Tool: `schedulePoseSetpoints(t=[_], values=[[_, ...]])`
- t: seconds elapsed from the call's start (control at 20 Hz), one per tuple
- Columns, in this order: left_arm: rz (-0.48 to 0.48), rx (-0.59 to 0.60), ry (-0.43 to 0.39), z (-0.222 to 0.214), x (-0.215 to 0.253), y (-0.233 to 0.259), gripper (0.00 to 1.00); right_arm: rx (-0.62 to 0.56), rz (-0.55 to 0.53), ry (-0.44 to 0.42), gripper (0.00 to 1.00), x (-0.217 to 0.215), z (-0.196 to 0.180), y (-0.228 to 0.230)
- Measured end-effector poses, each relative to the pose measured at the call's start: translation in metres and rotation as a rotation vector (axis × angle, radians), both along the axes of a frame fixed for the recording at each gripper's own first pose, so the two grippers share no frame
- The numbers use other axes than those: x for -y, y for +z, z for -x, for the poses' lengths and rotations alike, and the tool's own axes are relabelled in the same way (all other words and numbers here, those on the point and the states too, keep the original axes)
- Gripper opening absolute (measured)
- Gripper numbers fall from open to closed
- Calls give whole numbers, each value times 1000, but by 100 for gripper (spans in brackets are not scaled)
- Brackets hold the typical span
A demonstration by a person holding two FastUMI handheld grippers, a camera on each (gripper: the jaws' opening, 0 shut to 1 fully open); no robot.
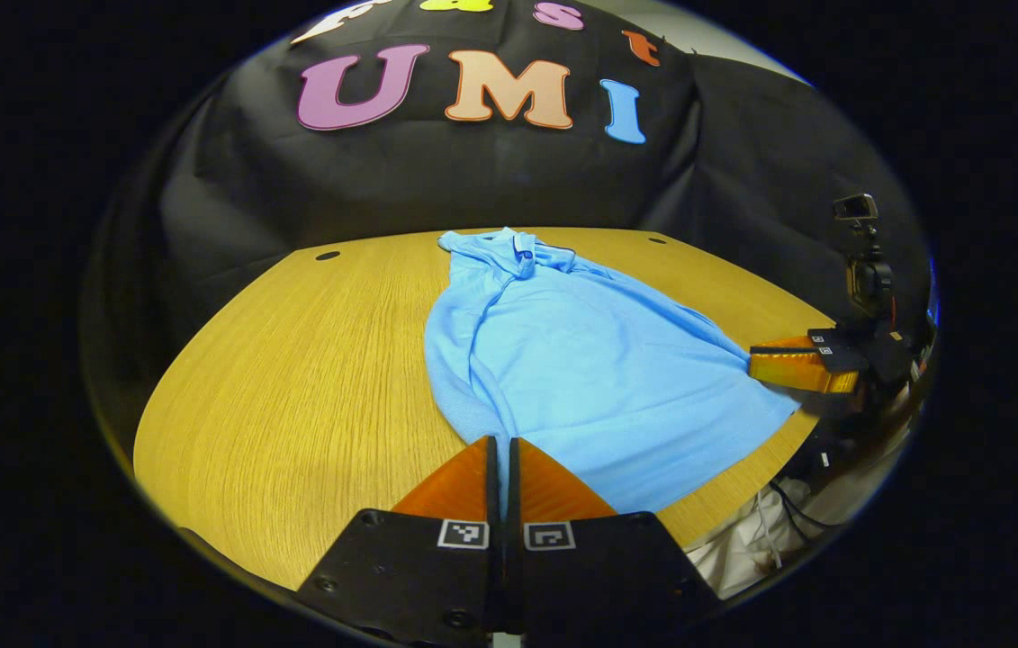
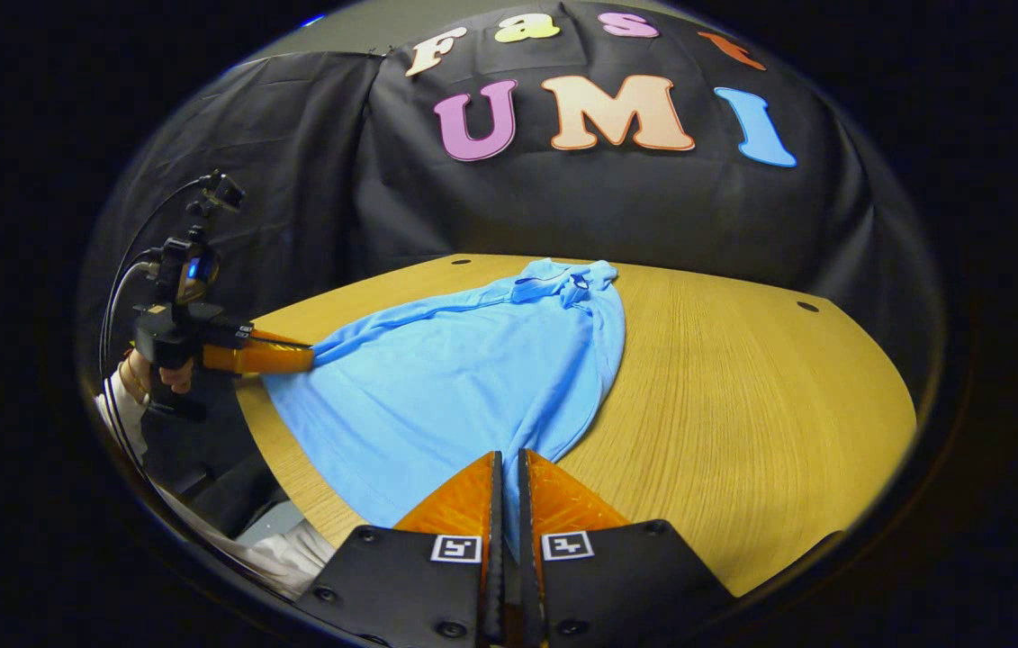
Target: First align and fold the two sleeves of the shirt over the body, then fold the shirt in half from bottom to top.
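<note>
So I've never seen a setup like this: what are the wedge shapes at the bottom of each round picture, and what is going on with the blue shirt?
Each picture comes from a camera riding on a hand-held two-finger gripper, looking forward along its own fingers, the wedges at the bottom. A person holds one gripper in each hand; there is no robot arm. In the left gripper view, the left gripper is closed on the near edge of the blue shirt, which lies on the wooden table with its collar at the far end. In the right gripper view, the right gripper pinches the shirt's edge likewise. Each view also shows the other gripper farther off, at the shirt's side.
</note>
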State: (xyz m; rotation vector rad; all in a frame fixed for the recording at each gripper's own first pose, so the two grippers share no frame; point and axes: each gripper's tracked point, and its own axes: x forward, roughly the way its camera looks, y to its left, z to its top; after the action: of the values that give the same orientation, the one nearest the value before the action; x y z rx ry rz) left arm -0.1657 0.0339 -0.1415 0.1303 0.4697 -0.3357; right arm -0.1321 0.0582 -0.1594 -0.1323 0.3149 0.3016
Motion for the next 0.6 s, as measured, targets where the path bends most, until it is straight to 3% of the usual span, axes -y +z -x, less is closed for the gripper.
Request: schedulePoseSetpoints(t=[0.2, 0.25, 0.3, 0.6], values=[[4, -3, 3, 0, 1, 1, 0, -13, -33, -7, 10, 2, -6, 0], [3, -2, 4, 0, 1, 1, 0, -23, -63, -9, 3, 3, -4, -1], [5, -2, 6, 0, 1, 2, 0, -30, -78, -12, 3, 3, -3, 1], [25, 3, 22, -2, 0, 5, 0, -24, -58, -16, 3, -1, -4, 2]])
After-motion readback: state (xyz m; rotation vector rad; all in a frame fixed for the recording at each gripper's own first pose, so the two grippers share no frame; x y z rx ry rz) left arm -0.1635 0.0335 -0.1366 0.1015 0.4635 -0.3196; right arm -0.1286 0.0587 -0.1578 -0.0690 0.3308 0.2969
